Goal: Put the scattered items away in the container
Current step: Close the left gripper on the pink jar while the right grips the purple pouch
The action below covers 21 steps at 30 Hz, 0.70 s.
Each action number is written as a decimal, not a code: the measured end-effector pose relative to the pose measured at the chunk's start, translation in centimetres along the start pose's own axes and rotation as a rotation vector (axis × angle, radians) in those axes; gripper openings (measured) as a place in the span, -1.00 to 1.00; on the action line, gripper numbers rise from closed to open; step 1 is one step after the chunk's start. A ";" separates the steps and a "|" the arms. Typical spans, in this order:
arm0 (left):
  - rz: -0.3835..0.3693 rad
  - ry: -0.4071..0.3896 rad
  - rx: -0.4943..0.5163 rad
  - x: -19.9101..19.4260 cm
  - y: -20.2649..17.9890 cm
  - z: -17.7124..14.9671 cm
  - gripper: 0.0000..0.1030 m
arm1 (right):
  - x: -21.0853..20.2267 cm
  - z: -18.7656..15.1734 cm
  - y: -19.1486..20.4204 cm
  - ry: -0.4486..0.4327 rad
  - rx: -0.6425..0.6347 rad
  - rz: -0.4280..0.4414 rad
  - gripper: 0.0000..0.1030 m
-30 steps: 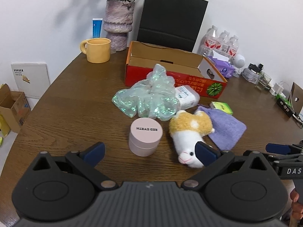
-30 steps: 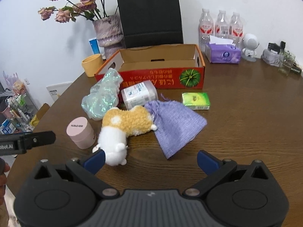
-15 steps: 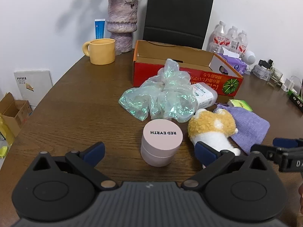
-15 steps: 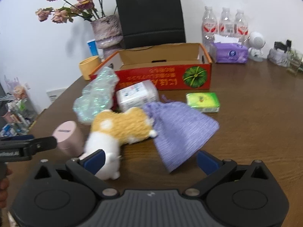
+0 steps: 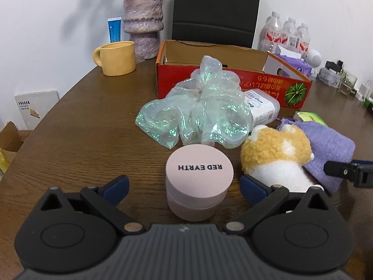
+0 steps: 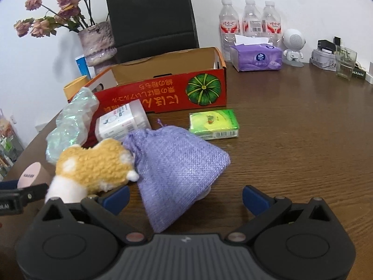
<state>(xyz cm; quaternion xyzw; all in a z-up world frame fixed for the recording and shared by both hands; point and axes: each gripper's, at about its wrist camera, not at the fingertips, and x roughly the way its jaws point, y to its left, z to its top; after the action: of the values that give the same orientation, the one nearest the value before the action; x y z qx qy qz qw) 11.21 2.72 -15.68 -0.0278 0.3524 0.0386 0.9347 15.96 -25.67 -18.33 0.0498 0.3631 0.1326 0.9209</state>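
Dark wooden worktop (image 5: 81, 140): the left gripper (image 5: 184, 186), jaws wide, straddles the pink jar (image 5: 199, 182) without touching it. Further right, the right gripper (image 6: 185, 197), jaws wide, frames the purple pouch (image 6: 177, 163). Behind stands the red box (image 6: 163, 98).

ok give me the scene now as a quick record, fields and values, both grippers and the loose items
left gripper: open, fingers either side of the pink jar, not closed on it
right gripper: open, purple pouch between the fingers, not gripped
box: red, open top, no items seen inside
plush toy: lying on the table, touching the pouch
shiny wrap: crumpled in front of the box
wipes pack: beside the wrap
green pack: alone, right of the pouch
table: brown wood
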 end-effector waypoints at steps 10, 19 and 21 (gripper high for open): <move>0.016 -0.019 0.012 1.0 -0.8 -0.3 0.81 | 1.1 0.1 -0.3 -0.037 0.033 0.035 0.80; 0.002 -0.039 -0.013 1.2 -0.3 -1.0 0.30 | 0.8 -0.5 -0.2 -0.093 0.025 0.093 -0.02; -0.008 -0.056 -0.005 1.0 -0.4 -1.2 0.17 | 0.6 -0.7 -0.4 -0.105 0.033 0.108 -0.33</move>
<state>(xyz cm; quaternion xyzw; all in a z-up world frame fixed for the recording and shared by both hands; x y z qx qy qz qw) 11.26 2.26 -17.23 -0.0306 0.3258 0.0365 0.9442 15.97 -25.91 -19.29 0.0912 0.3131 0.1732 0.9293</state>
